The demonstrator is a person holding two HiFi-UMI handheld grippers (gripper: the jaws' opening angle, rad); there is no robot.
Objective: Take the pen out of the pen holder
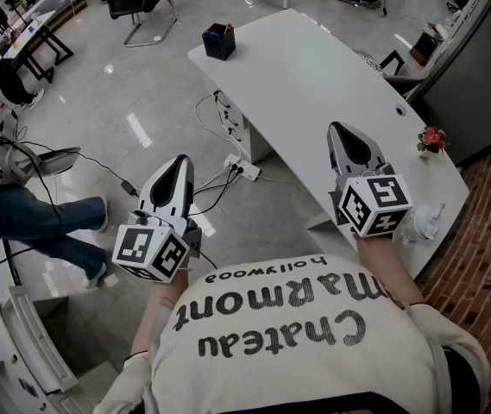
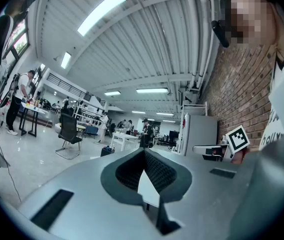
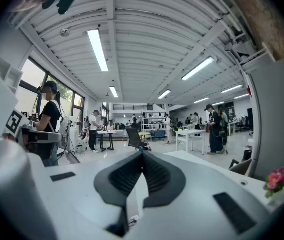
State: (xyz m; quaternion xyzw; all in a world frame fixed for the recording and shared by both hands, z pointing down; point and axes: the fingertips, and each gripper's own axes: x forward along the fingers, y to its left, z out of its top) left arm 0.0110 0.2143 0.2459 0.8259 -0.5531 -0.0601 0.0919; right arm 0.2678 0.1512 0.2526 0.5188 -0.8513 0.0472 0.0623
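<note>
The pen holder (image 1: 218, 41), a small dark box, stands on the far corner of the white worktop (image 1: 314, 76), close to the worktop's left edge. A few small tips stick up out of it; they are too small to tell a pen from anything else.

The right claw (image 1: 338, 131) hangs over the near end of the worktop, pointing along it toward the far corner. The pen holder is well apart from it, up the worktop and to the left. In the right gripper view, the 2 jaws of this claw (image 3: 142, 155) are pressed together with nothing between them.

The left claw (image 1: 182, 164) is off the worktop's left side, over the grey floor (image 1: 133, 102), also well apart from the pen holder. In the left gripper view, its jaws (image 2: 144, 154) meet at the tips and hold nothing.

A small pot of red flowers (image 1: 432, 139) stands at the worktop's right edge. A white power strip (image 1: 242, 168) with cables lies on the floor just beside the worktop's left edge.
</note>
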